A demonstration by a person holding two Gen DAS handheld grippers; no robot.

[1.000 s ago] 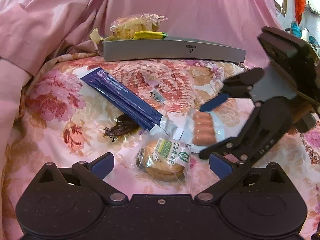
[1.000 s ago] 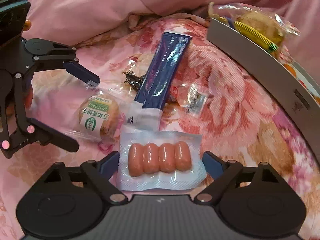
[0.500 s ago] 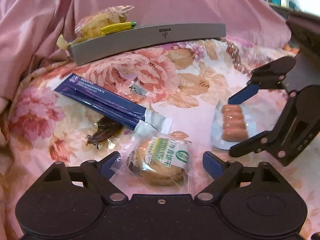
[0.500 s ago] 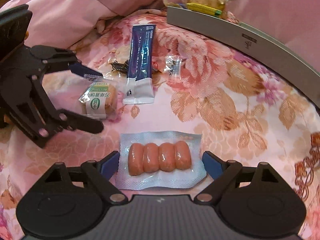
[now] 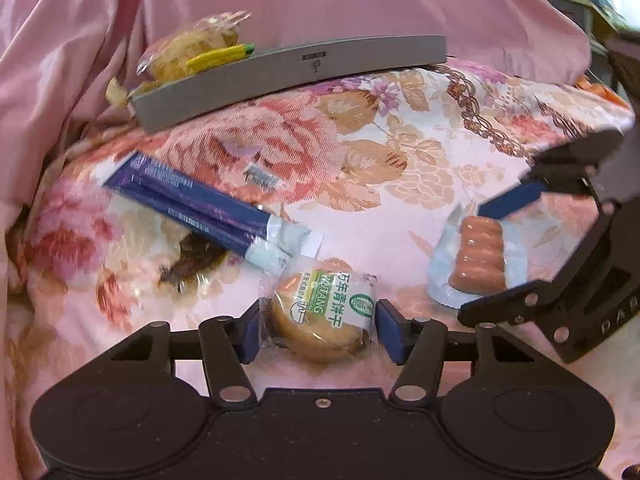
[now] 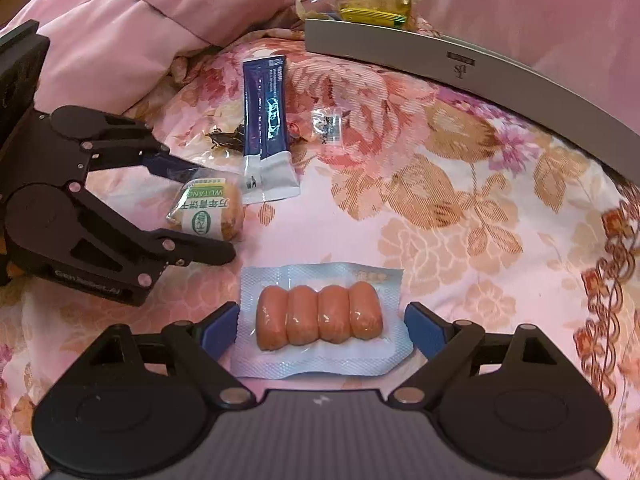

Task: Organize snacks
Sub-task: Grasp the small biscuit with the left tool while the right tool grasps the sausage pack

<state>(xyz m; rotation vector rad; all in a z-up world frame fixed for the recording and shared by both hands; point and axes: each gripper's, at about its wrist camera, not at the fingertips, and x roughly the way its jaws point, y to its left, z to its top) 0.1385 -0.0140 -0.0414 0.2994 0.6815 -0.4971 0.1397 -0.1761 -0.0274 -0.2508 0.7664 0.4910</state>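
My left gripper [image 5: 316, 330] is shut on a round wrapped biscuit [image 5: 324, 316] with a green and white label; it also shows in the right wrist view [image 6: 208, 212], held by the left gripper [image 6: 212, 208]. My right gripper [image 6: 320, 328] is open around a sealed pack of small sausages [image 6: 318, 316] lying flat on the floral cloth; the pads do not touch it. In the left wrist view the pack [image 5: 478, 256] lies between the right gripper's fingers [image 5: 508, 204].
A grey tray [image 5: 296, 76] at the back holds a bagged pastry [image 5: 192, 52] and a yellow packet. A long blue sachet [image 6: 266, 120], a dark dried snack [image 6: 226, 140] and a small clear packet [image 6: 330, 126] lie on the cloth. Pink bedding rises behind.
My left gripper has closed from wide open onto the biscuit. The right gripper stays open around the sausage pack, and both views have shifted slightly.
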